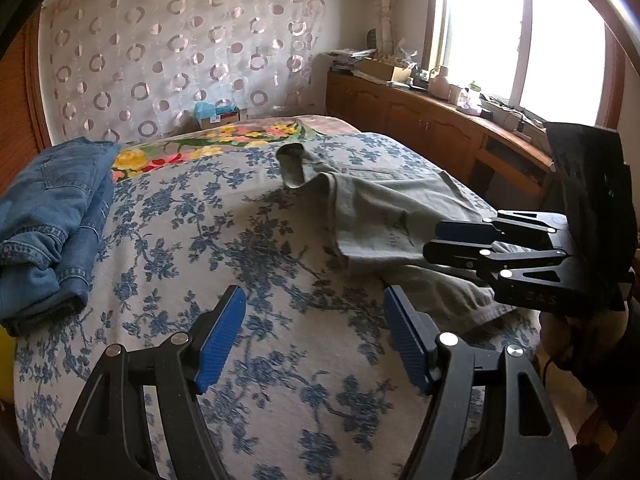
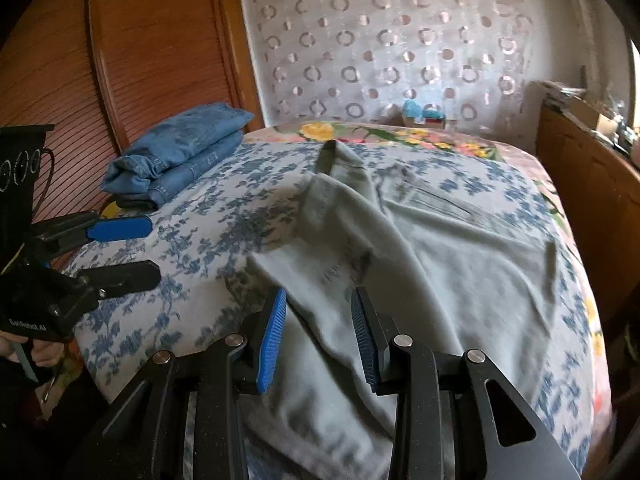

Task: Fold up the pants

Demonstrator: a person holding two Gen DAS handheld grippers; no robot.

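Grey-green pants: spread rumpled across right half of floral bedspread, one leg trailing off near edge, presumably laid out for folding. Right gripper: fingers part-closed, pant leg between pads; firm pinch not certain. Left gripper: fingers spread, empty, above bare bedspread. Folded jeans: stacked at far left edge, likely finished.

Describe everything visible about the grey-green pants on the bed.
The grey-green pants are pale, soft woven cloth with stitched seams and a flat pocket line. They lie rumpled and partly folded on the blue-flowered bedspread. One fold of cloth runs between the fingers of the right gripper; whether the pads press it is unclear.
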